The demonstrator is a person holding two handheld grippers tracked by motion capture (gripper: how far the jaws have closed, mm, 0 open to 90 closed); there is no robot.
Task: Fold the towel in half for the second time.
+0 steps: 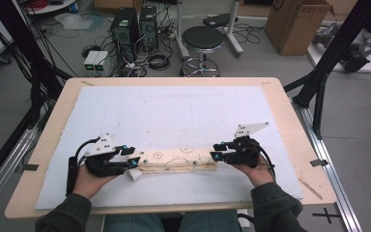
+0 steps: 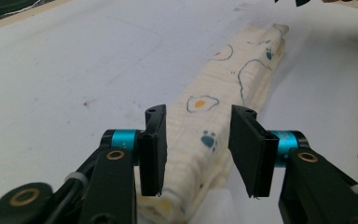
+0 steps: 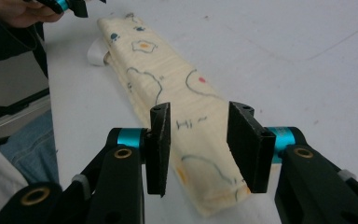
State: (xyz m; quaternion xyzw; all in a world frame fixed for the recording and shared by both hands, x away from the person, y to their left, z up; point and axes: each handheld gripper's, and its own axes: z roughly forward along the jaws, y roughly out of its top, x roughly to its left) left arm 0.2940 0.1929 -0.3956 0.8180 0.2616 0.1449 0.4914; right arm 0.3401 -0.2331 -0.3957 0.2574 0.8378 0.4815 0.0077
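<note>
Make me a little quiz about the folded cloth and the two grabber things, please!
1. True or false: the folded cloth lies on the white mat.
2. Which picture is printed on the cloth: A fried egg, B car, C star?
3. Are the fingers of the left gripper and right gripper pressing the cloth?

Key: 1 true. 2 A. 3 No, both stand open around its ends.

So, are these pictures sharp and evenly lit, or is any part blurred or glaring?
High view: even light, slightly soft, no glare on the white mat. Left gripper view: the folded cloth is sharp, while the nearest tool parts blur a little. Right gripper view: crisp cloth print, with a soft shadow under the cloth.
</note>
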